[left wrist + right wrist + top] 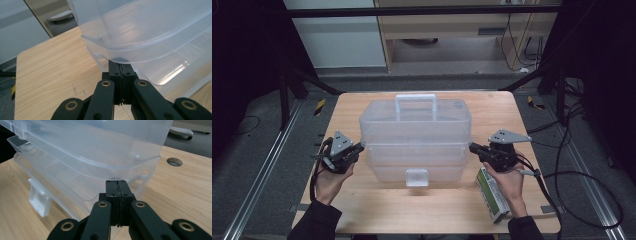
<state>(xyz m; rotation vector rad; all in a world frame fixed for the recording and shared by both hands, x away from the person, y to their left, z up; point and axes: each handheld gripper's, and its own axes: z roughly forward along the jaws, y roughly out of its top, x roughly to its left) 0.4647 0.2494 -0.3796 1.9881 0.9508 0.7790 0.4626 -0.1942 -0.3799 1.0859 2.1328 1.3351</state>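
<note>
While the clear plastic box (414,140) sits in the middle of the tabletop (357,200), closer to the far edge than the near one, the high view has a gripper posted at each of its short ends, which reads as a two-sided hold on a thing too wide for one hand. The left gripper (360,148) meets the box's left end about halfway up, and the right gripper (472,146) meets the right end at the same level, both at the seam where the upper part overhangs the lower. The white handle (415,103) stands up along the far side of the lid and the latch (417,177) faces the near edge. A green and white carton (493,195) lies by the near right corner, just beside the right hand (507,180) and apart from the box.

Seen from the left gripper view, the jaws are pressed together with no gap, and their tips sit right under the overhanging rim (120,47) of the upper shell, touching or nearly so. Closed tips make a narrow wedge, so my guess is they are there to push or pry up at that lip, not to pinch it.

From the right gripper view the picture mirrors that: jaws pressed together, nothing between them, tips tucked under the same rim (117,173). The latch tab (40,202) hangs off to the left, and a round cable hole (174,161) in the tabletop lies beyond the box's corner.
</note>
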